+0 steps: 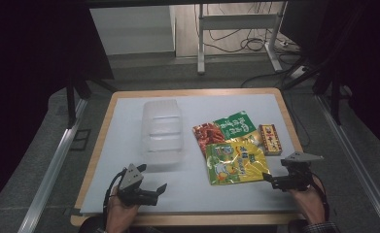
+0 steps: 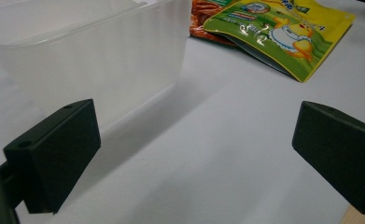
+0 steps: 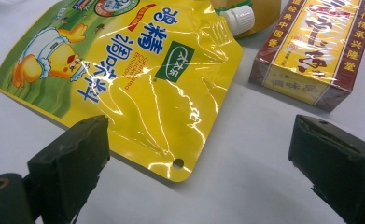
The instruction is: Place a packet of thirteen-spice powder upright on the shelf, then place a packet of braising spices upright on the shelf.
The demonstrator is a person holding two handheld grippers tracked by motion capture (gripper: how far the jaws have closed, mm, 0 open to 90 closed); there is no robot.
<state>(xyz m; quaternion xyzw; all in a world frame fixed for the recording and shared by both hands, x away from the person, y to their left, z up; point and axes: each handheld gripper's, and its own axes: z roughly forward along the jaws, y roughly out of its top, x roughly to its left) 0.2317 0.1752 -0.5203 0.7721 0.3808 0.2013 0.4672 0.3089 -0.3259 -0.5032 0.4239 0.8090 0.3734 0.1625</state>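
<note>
1. The table (image 1: 105, 145), wood-edged with a white top, carries everything; the person's hands come in at its near edge.
2. The clear plastic container (image 1: 162, 130) stands empty, left of the table's middle, its long side running away from the person. In the left gripper view its near wall (image 2: 101, 65) rises just beyond the left jaw.
3. The yellow spouted pouch (image 1: 236, 162) lies flat right of the container, apart from it, overlapping a green-and-red snack bag (image 1: 224, 128) behind it. In the right gripper view the pouch's corner with the punched hole (image 3: 178, 163) lies between the jaws, under them, untouched; its white cap (image 3: 238, 18) points away.
4. The small red-and-yellow box (image 1: 270, 139) lies just right of the pouch.
5. The left gripper (image 1: 161, 188) rests low near the container's near end, its jaws wide apart, with nothing between them.
6. The right gripper (image 1: 267, 178) sits at the pouch's near right corner, its jaws spread wide, gripping nothing.
</note>
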